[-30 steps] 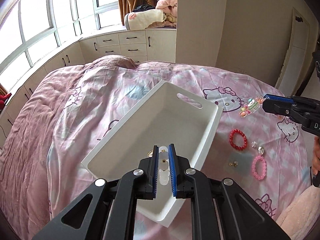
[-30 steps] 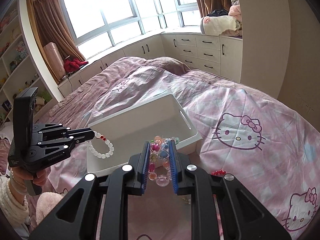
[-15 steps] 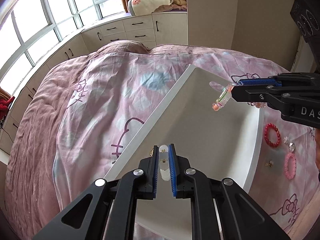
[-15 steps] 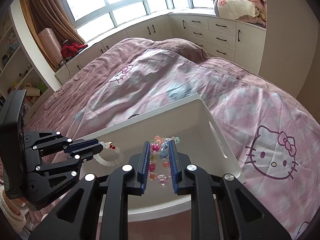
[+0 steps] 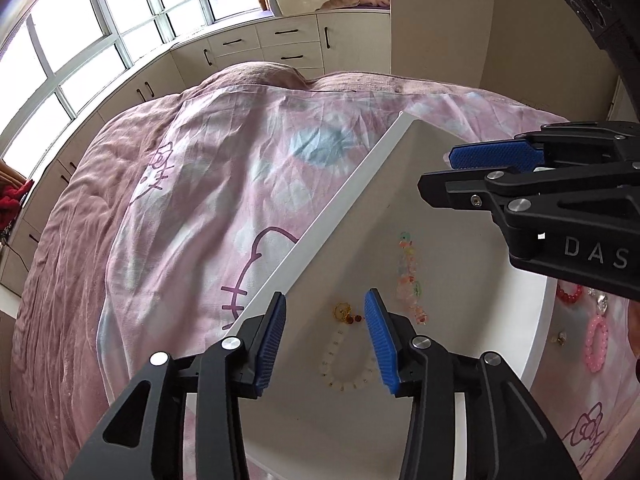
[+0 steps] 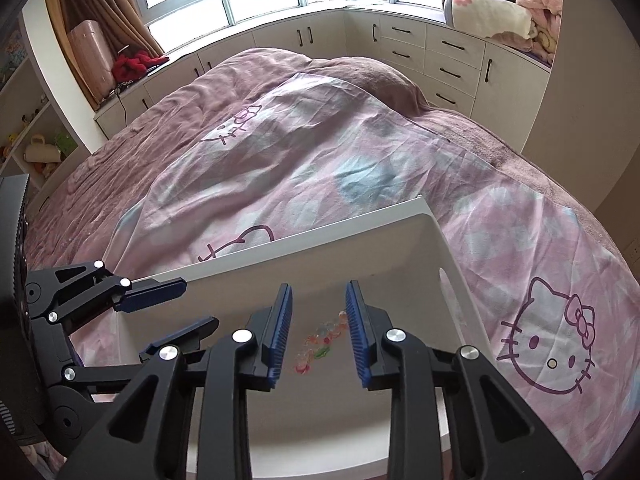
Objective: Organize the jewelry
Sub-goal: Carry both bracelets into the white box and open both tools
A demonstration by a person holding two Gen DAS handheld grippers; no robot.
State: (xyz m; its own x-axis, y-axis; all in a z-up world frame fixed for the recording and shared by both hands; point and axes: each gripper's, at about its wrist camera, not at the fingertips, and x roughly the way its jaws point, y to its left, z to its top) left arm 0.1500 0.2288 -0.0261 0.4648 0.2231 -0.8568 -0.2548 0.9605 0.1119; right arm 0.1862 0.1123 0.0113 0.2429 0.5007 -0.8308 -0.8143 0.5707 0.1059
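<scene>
Bracelets (image 5: 409,280) in white bin (image 5: 344,208), below both wide, empty claws (image 5: 325,334).

Both claws are hanging spread above the white bin (image 5: 328,216), the right claw (image 5: 460,172) crossing over its far right part and crowding the left claw (image 5: 325,340) from that side. On the bin floor the white bead bracelet (image 5: 340,368) and multicolour bracelet (image 5: 410,280) are lying just beside each other, leaving bare floor toward the near end. The bin's tall walls are blocking sideways entry, while the bedspread (image 5: 192,208) left of it is lying open.
</scene>
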